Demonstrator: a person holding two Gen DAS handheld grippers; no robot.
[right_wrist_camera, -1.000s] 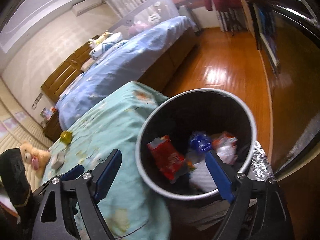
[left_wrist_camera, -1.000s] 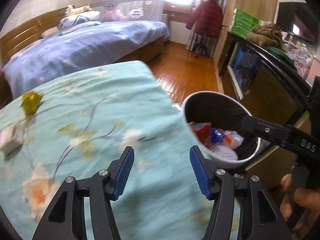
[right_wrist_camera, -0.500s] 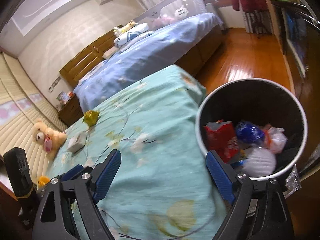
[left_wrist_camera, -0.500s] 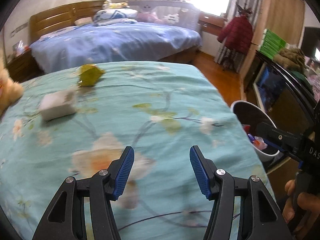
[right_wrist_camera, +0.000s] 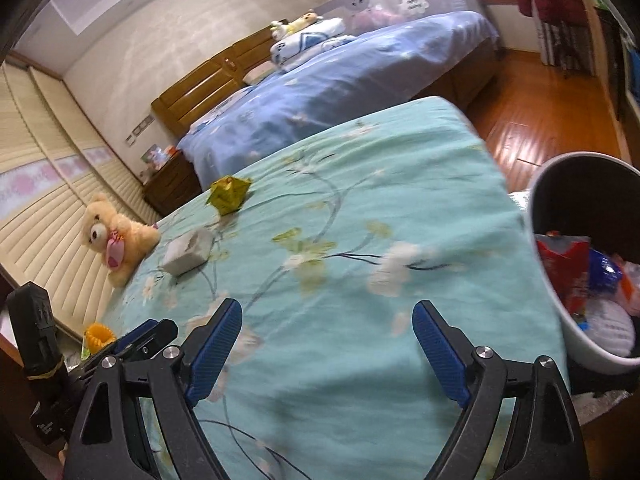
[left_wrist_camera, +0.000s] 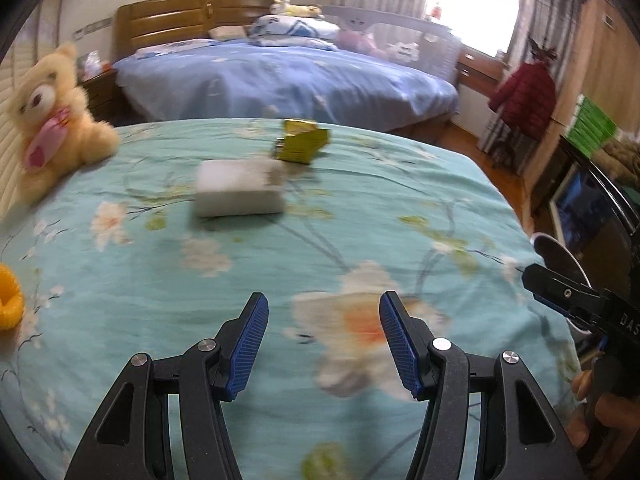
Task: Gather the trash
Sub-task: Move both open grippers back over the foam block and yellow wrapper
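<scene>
A white crumpled tissue pack (left_wrist_camera: 239, 193) (right_wrist_camera: 188, 251) lies on the teal flowered bedspread (left_wrist_camera: 360, 216) (right_wrist_camera: 360, 184), with a crumpled yellow-green wrapper (left_wrist_camera: 303, 145) (right_wrist_camera: 228, 196) just beyond it. My left gripper (left_wrist_camera: 324, 340) hovers open above the spread, well short of both, nothing between its blue pads. My right gripper (right_wrist_camera: 326, 346) is open too, over the near part of the bed. The grey bin (right_wrist_camera: 560, 248) (left_wrist_camera: 560, 252) stands at the bed's right edge and holds a red packet, a blue wrapper and white paper.
A cream teddy bear (left_wrist_camera: 48, 120) (right_wrist_camera: 116, 236) sits at the bed's left side. An orange object (left_wrist_camera: 10, 300) (right_wrist_camera: 98, 334) lies near the left edge. A blue-covered bed (left_wrist_camera: 288, 76) is behind, wooden floor (right_wrist_camera: 552, 108) and a dark cabinet (left_wrist_camera: 592, 216) to the right.
Both grippers have swung left, away from the bin and over the bed. The white pack and yellow-green wrapper have come to the middle of the left wrist view, and the teddy bear has appeared.
</scene>
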